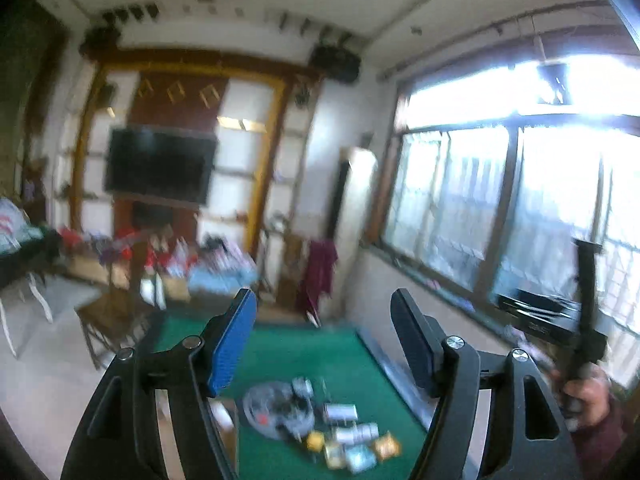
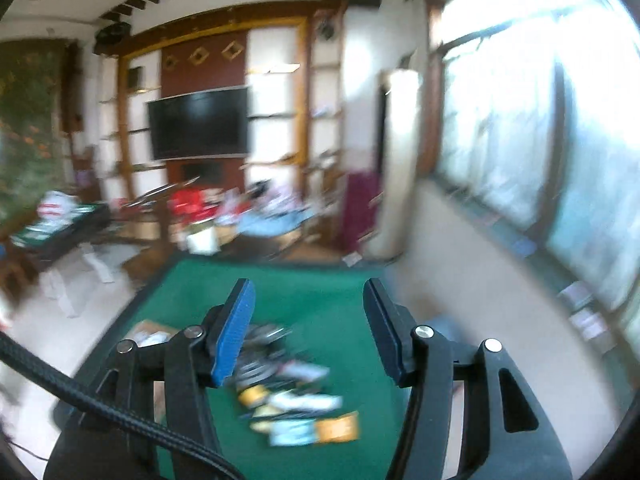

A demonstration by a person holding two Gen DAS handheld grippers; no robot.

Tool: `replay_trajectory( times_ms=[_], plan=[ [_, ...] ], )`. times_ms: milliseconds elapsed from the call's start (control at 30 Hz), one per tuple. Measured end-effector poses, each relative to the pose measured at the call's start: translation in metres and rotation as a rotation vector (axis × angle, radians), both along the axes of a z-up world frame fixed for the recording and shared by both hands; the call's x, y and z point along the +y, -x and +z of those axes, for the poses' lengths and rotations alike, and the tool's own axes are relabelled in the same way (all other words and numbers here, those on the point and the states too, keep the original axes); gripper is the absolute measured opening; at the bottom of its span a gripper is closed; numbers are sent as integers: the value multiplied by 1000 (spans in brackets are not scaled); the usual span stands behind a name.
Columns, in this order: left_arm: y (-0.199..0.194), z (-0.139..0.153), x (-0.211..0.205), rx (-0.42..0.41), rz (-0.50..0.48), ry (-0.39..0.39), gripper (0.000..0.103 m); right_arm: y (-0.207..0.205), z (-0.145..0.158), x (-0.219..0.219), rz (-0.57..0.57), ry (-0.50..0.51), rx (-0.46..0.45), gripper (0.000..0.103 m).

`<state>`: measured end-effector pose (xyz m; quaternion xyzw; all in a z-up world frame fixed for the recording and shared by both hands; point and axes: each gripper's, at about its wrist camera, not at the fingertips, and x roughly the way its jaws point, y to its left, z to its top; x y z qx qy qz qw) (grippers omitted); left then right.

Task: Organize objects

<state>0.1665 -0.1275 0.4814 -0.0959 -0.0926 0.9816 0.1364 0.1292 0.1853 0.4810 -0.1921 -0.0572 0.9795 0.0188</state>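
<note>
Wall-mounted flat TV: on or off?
Appears off: the wall-mounted flat TV has a uniformly black screen in both wrist views, though both are blurred.

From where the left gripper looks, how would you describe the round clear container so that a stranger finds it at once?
Look at the green table, where small packets lie in a cluster. The round clear container sits at the cluster's left end. It is the only round, see-through thing; its neighbours are small, flat and boxy, yellow, white or blue.

Green table top (image 1: 288, 352). Left gripper (image 1: 324, 344) and right gripper (image 2: 308, 328) are black; one blue ribbed pad is seen on each. Packets (image 1: 352, 448) are yellow, orange, pale blue, white. TV (image 2: 199, 123) black, framed in brown wood.
</note>
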Motion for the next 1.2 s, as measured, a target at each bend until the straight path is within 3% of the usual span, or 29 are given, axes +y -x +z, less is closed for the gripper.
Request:
replay_trajectory(
  times_ms=[33, 133, 200, 267, 333, 400, 467, 600, 633, 667, 700, 833, 967, 1067, 1200],
  plan=[
    [2, 34, 0, 34, 48, 2, 64, -6, 35, 5, -61, -32, 46, 58],
    [14, 97, -5, 66, 136, -18, 69, -17, 104, 14, -198, -83, 139, 84],
    [23, 131, -13, 69, 170, -52, 69, -11, 132, 20, -292, -128, 153, 84],
    [27, 141, -18, 75, 178, -57, 73, -7, 143, 22, -326, -141, 142, 84],
    [32, 129, -19, 82, 165, -35, 81, 4, 133, 25, -320, -130, 114, 84],
    [40, 103, -14, 82, 147, 24, 87, 18, 104, 23, -274, -137, 88, 84],
    [64, 58, -7, 41, 131, 70, 88, 41, 61, 25, -249, -152, 6, 84],
    [97, -27, 15, -69, 56, 121, 88, 95, -49, 18, -166, -160, -179, 84],
    [113, -63, 19, -94, 48, 134, 88, 104, -76, 19, -142, -149, -218, 84],
    [118, -80, 25, -107, 44, 142, 88, 110, -99, 19, -115, -129, -252, 84],
    [134, -115, 28, -147, 27, 153, 88, 116, -122, 22, -85, -105, -285, 84],
    [175, -213, 44, -320, -30, 128, 88, 133, -225, 17, 48, -1, -410, 84],
    [211, -325, 61, -530, 12, 128, 88, 135, -289, 5, 115, 7, -451, 84],
    [218, -398, 74, -699, 13, 87, 87, 143, -328, 6, 137, 86, -496, 84],
    [223, -433, 104, -746, 47, 134, 87, 148, -353, 18, 133, 184, -547, 84]
  ],
)
